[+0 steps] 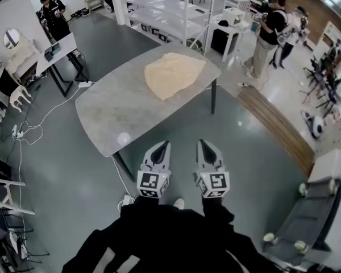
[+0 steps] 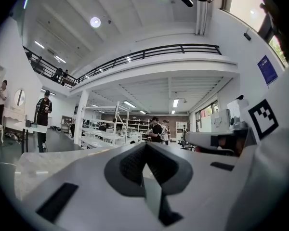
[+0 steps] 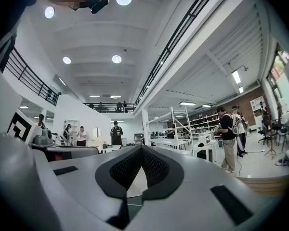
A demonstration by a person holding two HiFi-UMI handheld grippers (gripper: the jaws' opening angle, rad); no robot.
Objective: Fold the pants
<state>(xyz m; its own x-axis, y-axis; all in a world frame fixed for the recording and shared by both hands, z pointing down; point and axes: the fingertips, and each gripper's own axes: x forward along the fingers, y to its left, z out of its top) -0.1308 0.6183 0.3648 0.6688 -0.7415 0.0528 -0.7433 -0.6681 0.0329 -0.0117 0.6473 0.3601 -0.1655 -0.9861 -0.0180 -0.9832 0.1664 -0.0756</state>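
Cream-coloured crumpled fabric pants [image 1: 173, 75] lie on the far right part of the grey stone-look rectangular table [image 1: 111, 115] in the head view. The left gripper [image 1: 162, 145] and right gripper [image 1: 204, 144] hover side by side, short of the table's near edge. In the left gripper view, its jaws are pressed together, empty. In the right gripper view, its jaws are likewise closed on nothing.

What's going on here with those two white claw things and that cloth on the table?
A person stands a little short of the grey table, holding the left gripper and the right gripper side by side, pointing level towards it. Both have their jaws together and hold nothing. A cream-coloured pair of pants lies loosely bunched on the far part of the table, with neither gripper near it. The folding has not begun.
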